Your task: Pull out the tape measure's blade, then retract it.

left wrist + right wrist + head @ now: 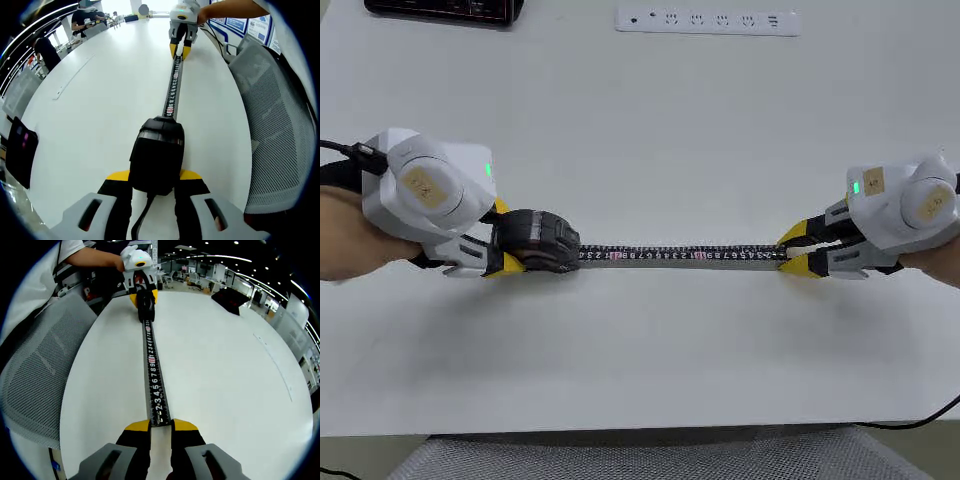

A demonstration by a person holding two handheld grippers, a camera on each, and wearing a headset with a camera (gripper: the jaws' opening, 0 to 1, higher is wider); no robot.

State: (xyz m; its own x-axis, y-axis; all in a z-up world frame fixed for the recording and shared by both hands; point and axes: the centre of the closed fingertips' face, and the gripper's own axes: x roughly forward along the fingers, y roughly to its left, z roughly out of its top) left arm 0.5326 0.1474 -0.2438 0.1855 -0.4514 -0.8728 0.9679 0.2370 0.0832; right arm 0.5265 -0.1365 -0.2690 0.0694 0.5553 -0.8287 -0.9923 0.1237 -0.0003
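A black tape measure case lies on the white table, with my left gripper shut on it. In the left gripper view the case sits between the yellow-tipped fingers. The dark numbered blade stretches flat along the table to my right gripper, which is shut on the blade's end. In the right gripper view the blade runs away from the jaws toward the case and the left gripper. The right gripper is at the far end of the blade in the left gripper view.
A white power strip lies at the table's far edge, and a black device sits at the far left corner. A grey mesh chair stands at the near edge. A black cable trails off the near right.
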